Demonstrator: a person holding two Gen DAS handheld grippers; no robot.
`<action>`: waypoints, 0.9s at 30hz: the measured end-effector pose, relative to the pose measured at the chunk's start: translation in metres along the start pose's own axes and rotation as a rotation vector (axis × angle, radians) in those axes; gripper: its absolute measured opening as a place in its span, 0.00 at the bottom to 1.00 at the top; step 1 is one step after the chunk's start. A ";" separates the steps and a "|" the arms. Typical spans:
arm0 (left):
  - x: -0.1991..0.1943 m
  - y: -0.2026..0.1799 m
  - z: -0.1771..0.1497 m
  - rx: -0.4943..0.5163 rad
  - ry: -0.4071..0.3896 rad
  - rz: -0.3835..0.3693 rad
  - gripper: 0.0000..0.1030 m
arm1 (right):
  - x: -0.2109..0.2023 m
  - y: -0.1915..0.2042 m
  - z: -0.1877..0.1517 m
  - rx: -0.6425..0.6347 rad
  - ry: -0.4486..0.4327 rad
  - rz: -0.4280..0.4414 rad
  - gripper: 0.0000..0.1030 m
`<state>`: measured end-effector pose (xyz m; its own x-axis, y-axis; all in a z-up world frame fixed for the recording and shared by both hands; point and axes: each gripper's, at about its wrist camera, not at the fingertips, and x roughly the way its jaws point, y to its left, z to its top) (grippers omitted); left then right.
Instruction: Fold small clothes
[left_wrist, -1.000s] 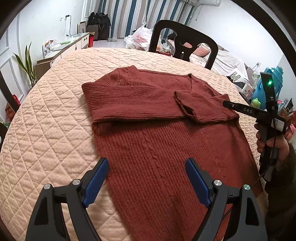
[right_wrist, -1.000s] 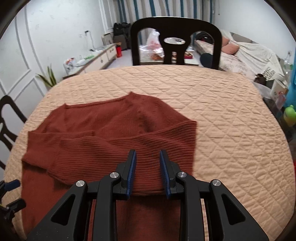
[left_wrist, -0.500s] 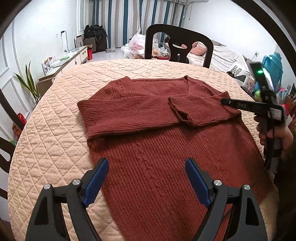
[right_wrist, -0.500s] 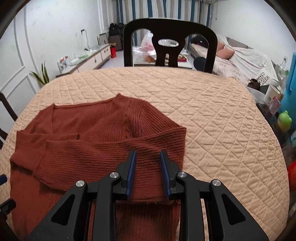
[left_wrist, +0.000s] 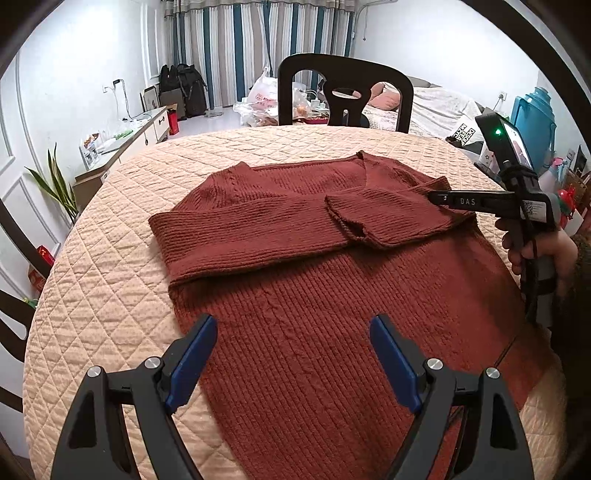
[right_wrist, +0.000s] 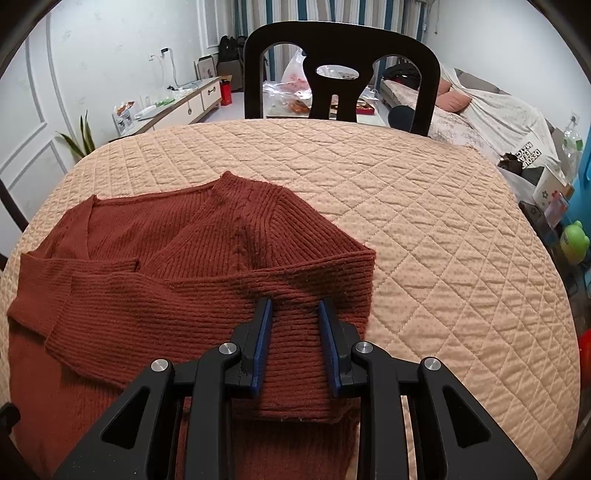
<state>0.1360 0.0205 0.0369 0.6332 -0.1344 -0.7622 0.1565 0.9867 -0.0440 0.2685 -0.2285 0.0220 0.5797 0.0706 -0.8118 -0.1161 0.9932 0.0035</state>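
Left wrist view has the rust-red knitted sweater (left_wrist: 303, 280) lying flat on the quilted peach table cover (left_wrist: 92, 280), its neckline toward 12 o'clock and both sleeves folded across the chest, the cuff of the upper sleeve ending near the centre. The left gripper (left_wrist: 293, 354) hangs above the sweater's lower body at 6 o'clock with its blue pads spread wide and nothing between them. At 3 o'clock the right gripper (left_wrist: 439, 197), held in a person's hand (left_wrist: 535, 251), reaches in over the folded sleeve. From the right wrist view its jaws stand part-way apart just over that sleeve (right_wrist: 295, 332); whether the pads pinch the knit or only hover above it I cannot tell. Against a second ago, the left view has rolled, so the sweater sits squarer and the black chair (left_wrist: 343, 96) has shifted toward 12 o'clock; neither gripper's opening has changed, and the sweater lies as before. The sweater's hem is cut off behind the gripper bodies at 6 o'clock, and its right edge is partly hidden by the person's sleeve.
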 end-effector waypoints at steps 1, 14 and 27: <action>0.000 0.000 0.000 -0.002 0.001 0.000 0.84 | 0.000 0.000 0.000 0.001 -0.001 -0.001 0.26; 0.005 0.003 -0.002 -0.012 0.022 -0.002 0.84 | -0.022 0.033 -0.006 -0.088 -0.056 0.043 0.29; -0.007 0.021 -0.016 -0.058 0.036 0.040 0.84 | -0.031 0.038 -0.020 -0.113 -0.014 0.036 0.37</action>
<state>0.1229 0.0433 0.0309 0.6104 -0.0925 -0.7867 0.0867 0.9950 -0.0497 0.2302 -0.1948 0.0362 0.5843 0.1083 -0.8043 -0.2268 0.9733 -0.0337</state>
